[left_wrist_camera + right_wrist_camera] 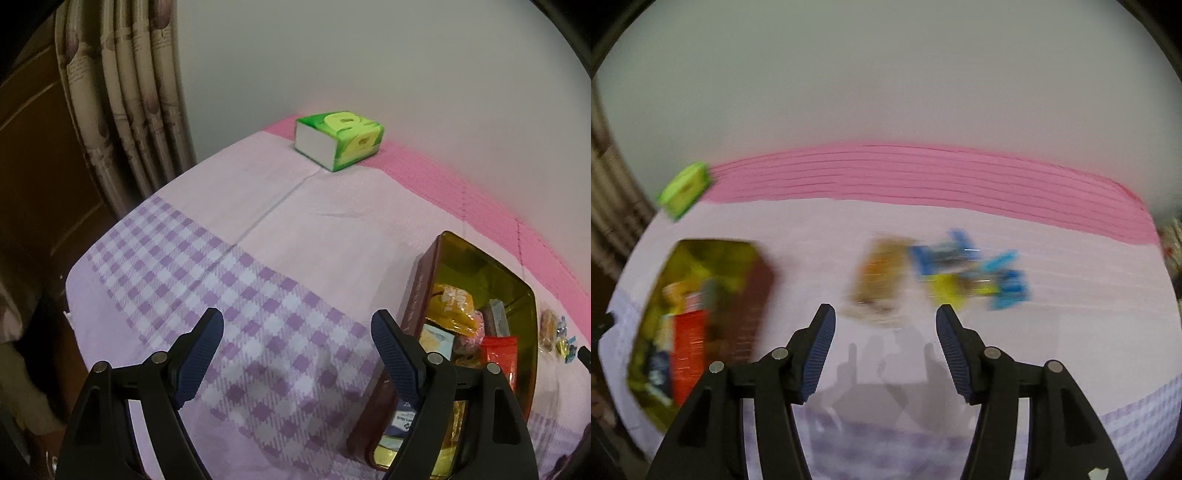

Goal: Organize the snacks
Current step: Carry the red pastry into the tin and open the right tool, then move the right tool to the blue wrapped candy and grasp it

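A brown tin (424, 266) with a golden inside sits on the cloth at the right of the left wrist view. It holds several snack packets, among them a yellow one (448, 299) and a red one (498, 354). My left gripper (297, 321) hangs open over the checked cloth just left of the tin, with nothing between its fingers. In the blurred right wrist view the tin (753, 280) lies at the left. A brownish packet (879, 277) and several blue and yellow wrapped candies (960, 254) lie loose ahead of my right gripper (884, 314), which is open and empty.
A green tissue pack (338, 138) stands at the far edge by the wall, on the pink strip of cloth. A curtain (122, 110) hangs at the left, past the table's edge. Loose candies (557, 336) lie right of the tin.
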{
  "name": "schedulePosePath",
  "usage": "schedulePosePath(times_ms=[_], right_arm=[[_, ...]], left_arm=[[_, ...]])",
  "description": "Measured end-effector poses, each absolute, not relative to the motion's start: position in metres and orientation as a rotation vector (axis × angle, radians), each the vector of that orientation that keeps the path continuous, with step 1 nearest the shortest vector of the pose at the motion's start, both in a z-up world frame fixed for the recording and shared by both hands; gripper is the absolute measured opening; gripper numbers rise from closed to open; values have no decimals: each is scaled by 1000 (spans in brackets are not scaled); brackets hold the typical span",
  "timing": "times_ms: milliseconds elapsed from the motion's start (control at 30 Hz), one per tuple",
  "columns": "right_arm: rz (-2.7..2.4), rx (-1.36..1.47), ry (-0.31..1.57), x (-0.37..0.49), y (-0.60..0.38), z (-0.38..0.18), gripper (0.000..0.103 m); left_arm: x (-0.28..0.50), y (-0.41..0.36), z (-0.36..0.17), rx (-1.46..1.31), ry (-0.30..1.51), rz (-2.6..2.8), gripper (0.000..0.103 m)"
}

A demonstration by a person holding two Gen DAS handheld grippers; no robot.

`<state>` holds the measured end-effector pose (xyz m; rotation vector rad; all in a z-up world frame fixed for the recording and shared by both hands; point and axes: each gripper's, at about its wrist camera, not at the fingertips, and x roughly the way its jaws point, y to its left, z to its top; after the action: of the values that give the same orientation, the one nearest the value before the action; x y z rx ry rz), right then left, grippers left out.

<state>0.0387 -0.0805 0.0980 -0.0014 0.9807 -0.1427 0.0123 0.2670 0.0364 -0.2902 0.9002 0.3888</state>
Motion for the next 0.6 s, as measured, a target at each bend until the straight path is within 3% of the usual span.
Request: schedulePosePath(times_ms=[300, 600], right_arm=[[-282, 61, 996, 49, -186, 84, 55], [-218, 105, 1016, 73, -207, 65, 54]], left_arm=[[19, 241, 51, -210, 872, 338, 82], [42, 187, 78, -172, 856, 203, 82]])
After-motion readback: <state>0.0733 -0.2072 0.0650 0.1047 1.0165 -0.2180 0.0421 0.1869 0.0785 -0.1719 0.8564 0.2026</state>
